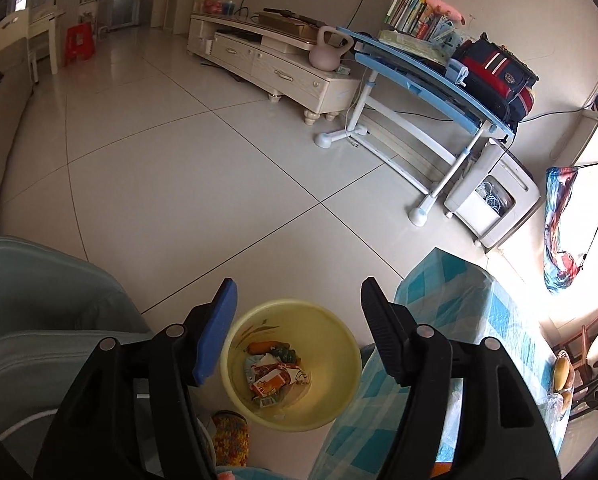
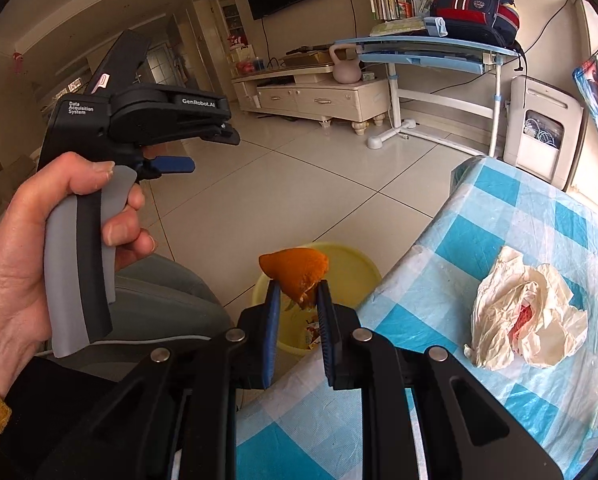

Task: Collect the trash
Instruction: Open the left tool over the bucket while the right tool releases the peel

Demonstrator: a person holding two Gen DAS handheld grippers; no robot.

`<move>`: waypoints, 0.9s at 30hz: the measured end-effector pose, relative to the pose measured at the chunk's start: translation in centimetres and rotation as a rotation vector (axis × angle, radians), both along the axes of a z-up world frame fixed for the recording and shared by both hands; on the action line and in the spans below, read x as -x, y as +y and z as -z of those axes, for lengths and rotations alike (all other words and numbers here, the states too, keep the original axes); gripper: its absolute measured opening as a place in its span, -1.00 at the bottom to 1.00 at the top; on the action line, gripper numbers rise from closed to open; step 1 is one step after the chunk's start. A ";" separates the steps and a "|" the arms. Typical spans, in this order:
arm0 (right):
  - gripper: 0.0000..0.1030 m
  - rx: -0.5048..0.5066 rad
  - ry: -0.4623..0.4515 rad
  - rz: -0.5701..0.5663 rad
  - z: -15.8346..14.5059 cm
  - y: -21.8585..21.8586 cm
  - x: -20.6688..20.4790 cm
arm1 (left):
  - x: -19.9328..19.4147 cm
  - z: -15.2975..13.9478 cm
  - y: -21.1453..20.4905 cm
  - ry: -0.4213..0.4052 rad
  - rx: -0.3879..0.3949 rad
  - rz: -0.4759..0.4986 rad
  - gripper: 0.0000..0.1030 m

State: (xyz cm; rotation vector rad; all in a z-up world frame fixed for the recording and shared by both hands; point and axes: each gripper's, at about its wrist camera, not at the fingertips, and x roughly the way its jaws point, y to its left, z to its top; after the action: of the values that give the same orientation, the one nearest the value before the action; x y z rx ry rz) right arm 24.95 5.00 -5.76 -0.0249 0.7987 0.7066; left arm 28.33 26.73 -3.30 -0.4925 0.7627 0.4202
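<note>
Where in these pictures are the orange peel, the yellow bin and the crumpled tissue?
orange peel [image 2: 295, 270], right wrist view, its orange outer skin.
yellow bin [image 1: 341, 340], left wrist view, its bare inner wall.
crumpled tissue [image 2: 499, 300], right wrist view, its white upper folds.

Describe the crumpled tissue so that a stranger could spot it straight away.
Start at the table with the blue and white checked cloth. The crumpled tissue lies on top of it, toward the right side. It is the only white, wadded thing there, with a pinkish-red stain in its folds.
</note>
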 end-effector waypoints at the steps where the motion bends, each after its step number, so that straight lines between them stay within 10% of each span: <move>1: -0.63 0.006 0.003 -0.006 0.2 0.4 -0.3 | 0.2 -0.2 0.2 -0.013 0.005 -0.011 0.22; 16: -0.24 0.042 0.027 -0.005 1.5 5.3 -3.6 | 1.8 -2.8 0.6 -0.123 -0.039 -0.069 0.27; 27: -0.05 0.008 0.022 0.046 1.0 -0.9 1.2 | 1.0 -2.1 -1.6 -0.070 -0.092 0.003 0.34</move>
State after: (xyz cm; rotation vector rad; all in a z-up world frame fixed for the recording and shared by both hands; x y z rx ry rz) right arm 23.74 4.11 -6.81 -0.0060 0.8210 0.6610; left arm 27.33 25.17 -1.21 -0.4182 0.6737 0.4314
